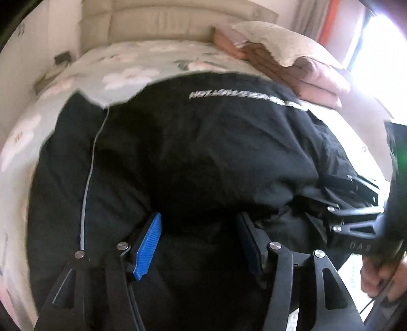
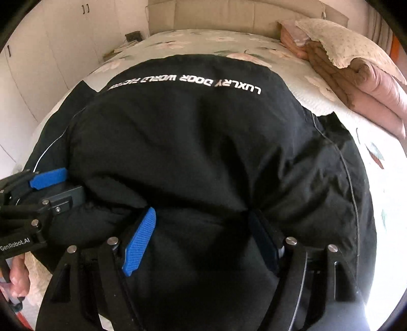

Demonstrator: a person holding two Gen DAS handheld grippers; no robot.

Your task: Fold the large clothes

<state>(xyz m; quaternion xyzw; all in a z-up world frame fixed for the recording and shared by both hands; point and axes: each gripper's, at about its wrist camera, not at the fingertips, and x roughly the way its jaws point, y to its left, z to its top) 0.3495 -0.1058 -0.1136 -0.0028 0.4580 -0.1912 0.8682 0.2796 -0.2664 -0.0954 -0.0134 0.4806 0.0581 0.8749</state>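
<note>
A large black padded jacket (image 1: pixel 203 142) with white lettering lies spread on a flowered bed; it also fills the right wrist view (image 2: pixel 203 142). My left gripper (image 1: pixel 201 229) has its jaws wide apart with a thick fold of the jacket bulging between the blue pads. My right gripper (image 2: pixel 203 224) stands the same way, jaws apart around a bulging fold of the jacket near its front edge. The right gripper also shows in the left wrist view (image 1: pixel 356 216) at the right. The left gripper shows in the right wrist view (image 2: pixel 51 188) at the left.
A bed with a flowered cover (image 2: pixel 203 40) carries the jacket. A stack of folded pink and brown blankets with a cream pillow (image 2: pixel 356 66) lies at the right. A padded headboard (image 2: pixel 229 15) stands at the back, white cupboards (image 2: pixel 38 63) at the left.
</note>
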